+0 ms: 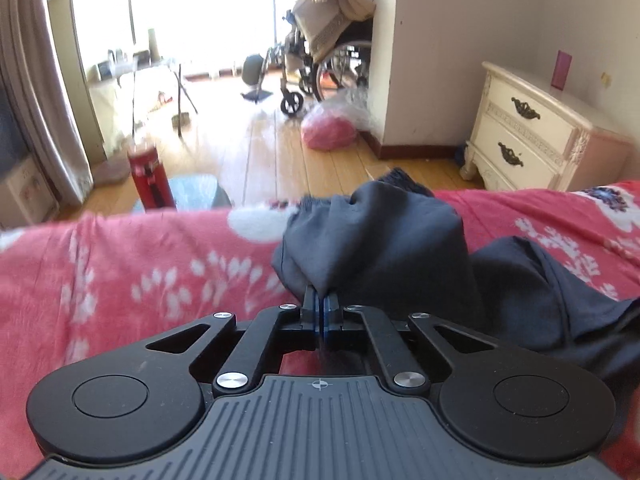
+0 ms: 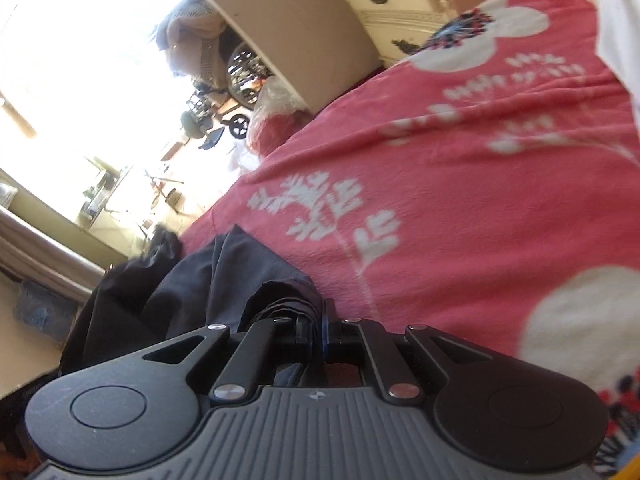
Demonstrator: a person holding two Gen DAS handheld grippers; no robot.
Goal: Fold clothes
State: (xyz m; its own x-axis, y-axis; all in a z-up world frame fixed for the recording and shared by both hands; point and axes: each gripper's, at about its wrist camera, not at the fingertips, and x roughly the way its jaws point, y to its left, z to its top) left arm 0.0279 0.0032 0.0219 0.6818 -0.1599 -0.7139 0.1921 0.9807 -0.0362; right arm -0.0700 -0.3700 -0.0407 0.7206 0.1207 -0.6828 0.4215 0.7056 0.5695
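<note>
A dark navy garment (image 1: 384,240) with an elastic waistband lies bunched on the red flowered bedspread (image 1: 140,280). In the left wrist view my left gripper (image 1: 321,298) is shut on a pinched fold of it, and the cloth rises like a tent above the fingertips. More of the garment trails off to the right. In the right wrist view, rolled to one side, my right gripper (image 2: 318,312) is shut on another bunch of the same dark garment (image 2: 192,280), which hangs to the left of the jaws over the bedspread (image 2: 460,200).
Beyond the bed's edge is a wooden floor (image 1: 256,148) with a red bottle (image 1: 150,178), a pink bag (image 1: 330,130) and a wheelchair (image 1: 320,64). A cream bedside cabinet (image 1: 532,128) stands at the right by the wall. White cloth (image 2: 616,20) lies at the bed's far right.
</note>
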